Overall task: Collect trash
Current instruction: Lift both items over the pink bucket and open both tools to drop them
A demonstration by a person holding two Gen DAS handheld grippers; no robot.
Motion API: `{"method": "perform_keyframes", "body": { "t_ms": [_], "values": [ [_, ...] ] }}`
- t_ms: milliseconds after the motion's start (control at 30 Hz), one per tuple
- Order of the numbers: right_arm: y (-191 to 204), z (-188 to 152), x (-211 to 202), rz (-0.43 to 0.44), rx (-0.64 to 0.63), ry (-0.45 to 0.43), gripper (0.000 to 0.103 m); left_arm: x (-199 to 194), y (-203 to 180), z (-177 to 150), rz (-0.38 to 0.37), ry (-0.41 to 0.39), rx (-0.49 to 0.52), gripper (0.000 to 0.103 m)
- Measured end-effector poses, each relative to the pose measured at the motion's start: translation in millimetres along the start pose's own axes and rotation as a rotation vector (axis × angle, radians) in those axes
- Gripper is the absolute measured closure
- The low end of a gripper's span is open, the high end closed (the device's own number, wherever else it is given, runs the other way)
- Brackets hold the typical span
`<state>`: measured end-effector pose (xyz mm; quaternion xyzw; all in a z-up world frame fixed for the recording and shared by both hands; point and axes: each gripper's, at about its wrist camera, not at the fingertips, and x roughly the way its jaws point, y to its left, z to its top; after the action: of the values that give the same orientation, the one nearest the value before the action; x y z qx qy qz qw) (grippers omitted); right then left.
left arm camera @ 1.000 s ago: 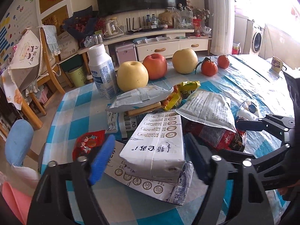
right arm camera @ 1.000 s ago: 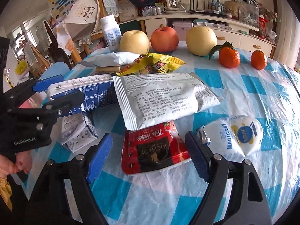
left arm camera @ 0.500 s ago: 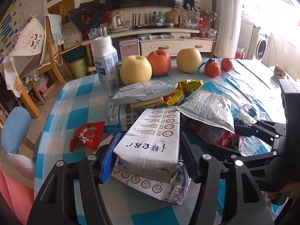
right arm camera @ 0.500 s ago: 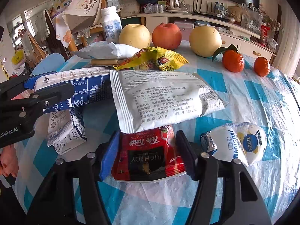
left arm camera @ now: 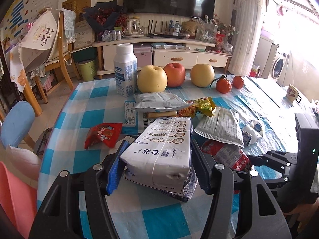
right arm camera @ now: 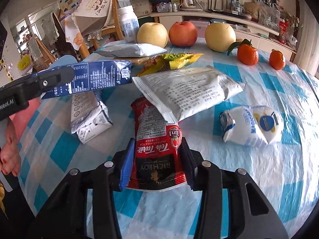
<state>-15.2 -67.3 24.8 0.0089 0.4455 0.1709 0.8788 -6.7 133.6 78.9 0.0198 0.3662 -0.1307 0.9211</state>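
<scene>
We clamp the left gripper (left arm camera: 157, 166) across the carton (left arm camera: 161, 147) and the right gripper (right arm camera: 157, 162), just closing, across the pouch (right arm camera: 157, 149), both lengthwise away.

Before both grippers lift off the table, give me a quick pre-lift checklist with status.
1. Left gripper shut on the milk carton: ok, both pads press its sides.
2. Carton free of the flattened carton under it: ok, the right wrist view shows it raised clear.
3. Right gripper shut on the red tea packet: ok, jaws have just been closing and pinch its sides.
4. Packet free to lift: not ok, the silver bag lies across its far end.
5. Fruit and bottle clear of both grippers: ok, they stand at the far edge.
6. Bin to drop into: cannot tell, none seen on the table.
</scene>
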Motion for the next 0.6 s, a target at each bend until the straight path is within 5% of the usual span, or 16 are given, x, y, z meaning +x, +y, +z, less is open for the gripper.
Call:
{"method": "perform_keyframes", "body": {
  "t_ms": [600],
  "values": [
    [50.2,-23.7,-35.0,-0.020,-0.037,-0.045,0.058,-50.6,47.1,-10.7,-0.041,-0.070,-0.110,0.041]
  ]
}}
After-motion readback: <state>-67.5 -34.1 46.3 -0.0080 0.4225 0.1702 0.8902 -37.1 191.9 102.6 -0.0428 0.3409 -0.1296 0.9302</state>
